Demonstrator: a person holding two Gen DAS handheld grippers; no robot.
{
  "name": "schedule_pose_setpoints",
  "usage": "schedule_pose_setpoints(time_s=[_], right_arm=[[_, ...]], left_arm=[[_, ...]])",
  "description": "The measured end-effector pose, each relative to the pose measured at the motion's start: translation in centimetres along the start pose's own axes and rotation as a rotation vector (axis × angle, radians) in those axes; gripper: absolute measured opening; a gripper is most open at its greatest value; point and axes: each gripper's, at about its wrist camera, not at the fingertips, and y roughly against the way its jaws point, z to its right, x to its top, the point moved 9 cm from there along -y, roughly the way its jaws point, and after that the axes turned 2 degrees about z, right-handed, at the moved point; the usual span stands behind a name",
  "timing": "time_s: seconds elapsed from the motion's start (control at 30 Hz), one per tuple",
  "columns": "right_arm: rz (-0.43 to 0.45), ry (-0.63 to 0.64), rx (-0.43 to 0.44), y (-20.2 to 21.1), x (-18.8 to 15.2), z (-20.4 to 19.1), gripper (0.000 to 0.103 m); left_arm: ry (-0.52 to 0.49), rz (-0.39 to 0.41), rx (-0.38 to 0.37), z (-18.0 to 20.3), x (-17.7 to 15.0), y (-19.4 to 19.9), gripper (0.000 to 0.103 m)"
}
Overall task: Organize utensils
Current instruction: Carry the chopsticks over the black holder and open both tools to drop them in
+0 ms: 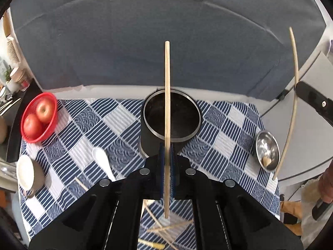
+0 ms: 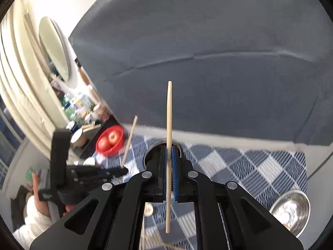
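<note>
Each gripper, left gripper (image 1: 166, 152) and right gripper (image 2: 169, 156), clenches one chopstick (image 1: 167, 104) near the steel canister (image 1: 170, 117); either stick could pivot and miss its rim.

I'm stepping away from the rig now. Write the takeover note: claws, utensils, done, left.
Left claw: shut on a wooden chopstick, above the black holder.
Right claw: shut on a second chopstick, also lifted near the holder.
Done: nothing visibly standing in the holder yet.
Left: drop both chopsticks in; then the white spoon and the loose sticks on the checked cloth.
</note>
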Motion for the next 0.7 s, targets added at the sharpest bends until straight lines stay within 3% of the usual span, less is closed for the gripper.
schedule_pose_setpoints(time_s=[0.3, 0.7], right_arm=[[0.054, -0.006, -0.017, -4.4, 3.3, -0.9, 0.005], [0.059, -0.016, -0.045, -10.1, 4.7, -1.1, 0.005]], left_arm=[[0.034, 0.073, -0.117, 0.0, 4.4, -2.6, 0.005], [0.041, 0.143, -0.19, 0.3, 7.8, -6.3, 0.005]])
